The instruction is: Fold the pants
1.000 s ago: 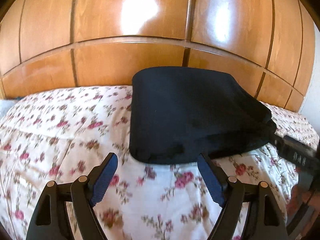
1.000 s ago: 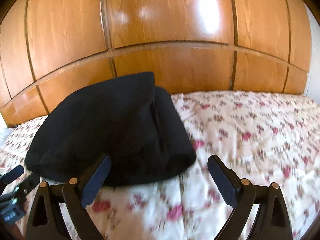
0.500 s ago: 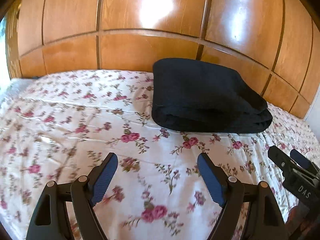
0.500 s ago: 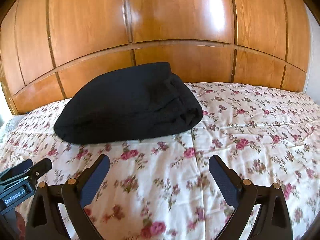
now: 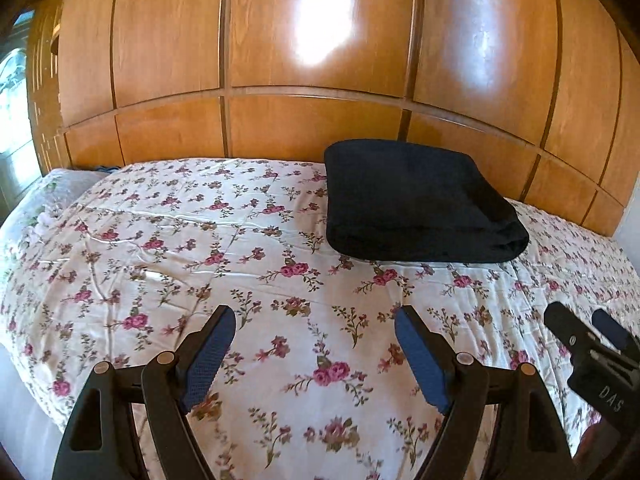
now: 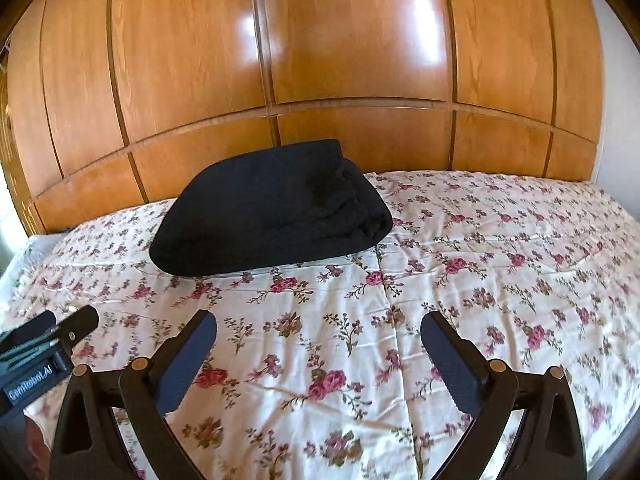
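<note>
Left wrist view: the left tongs hang released over the floral bedspread; folded black pants lie at 1 o'clock against the wooden headboard; the right tongs at 4 o'clock read "DAS".

Right wrist view: right tongs released, nothing blocking; pants at 11 o'clock; left tongs labelled "GenRobot.AI" at 8 o'clock.

The right gripper is cut off by the left wrist view's right edge, and the left gripper by the right wrist view's left edge. The folded pants hide their inner layers and part of the headboard behind them.
</note>
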{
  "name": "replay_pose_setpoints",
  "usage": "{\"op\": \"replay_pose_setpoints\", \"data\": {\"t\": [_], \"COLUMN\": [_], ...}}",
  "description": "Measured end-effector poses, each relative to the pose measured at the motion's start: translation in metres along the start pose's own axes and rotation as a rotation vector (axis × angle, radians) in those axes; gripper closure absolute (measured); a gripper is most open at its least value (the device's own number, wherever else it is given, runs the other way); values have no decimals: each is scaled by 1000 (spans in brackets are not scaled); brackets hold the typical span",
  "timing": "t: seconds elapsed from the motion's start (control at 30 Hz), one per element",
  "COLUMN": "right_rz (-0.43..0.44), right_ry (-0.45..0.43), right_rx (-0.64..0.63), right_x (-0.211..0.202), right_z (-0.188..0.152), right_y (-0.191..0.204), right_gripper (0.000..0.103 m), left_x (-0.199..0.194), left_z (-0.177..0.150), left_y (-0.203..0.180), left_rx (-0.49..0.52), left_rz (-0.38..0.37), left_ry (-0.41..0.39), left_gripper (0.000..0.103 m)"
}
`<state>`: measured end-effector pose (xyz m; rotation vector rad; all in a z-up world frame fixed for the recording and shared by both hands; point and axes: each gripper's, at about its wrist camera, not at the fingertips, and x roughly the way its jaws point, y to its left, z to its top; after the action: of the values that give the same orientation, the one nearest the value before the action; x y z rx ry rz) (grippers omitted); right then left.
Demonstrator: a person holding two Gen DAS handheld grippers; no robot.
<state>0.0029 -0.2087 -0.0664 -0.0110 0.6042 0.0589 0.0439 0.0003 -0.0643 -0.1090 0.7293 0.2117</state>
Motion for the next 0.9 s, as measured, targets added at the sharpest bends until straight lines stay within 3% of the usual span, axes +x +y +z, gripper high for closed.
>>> {"op": "replay_pose_setpoints", "data": {"t": [0.43, 0.9], "right_rz": [-29, -17], "right_ry": [-24, -32], "right_rx": [-6, -17], "right_x": [-31, -36], "right_z": [6, 8], "right_y": [9, 14], "right_gripper": [1, 1], "left_x": [-25, -36], "left_z": [3, 3], "left_y": [-6, -13], "left_rx": [44, 77], "left_rz": [-18, -18], "left_ry": [-9, -38], "left_gripper": [20, 20]}}
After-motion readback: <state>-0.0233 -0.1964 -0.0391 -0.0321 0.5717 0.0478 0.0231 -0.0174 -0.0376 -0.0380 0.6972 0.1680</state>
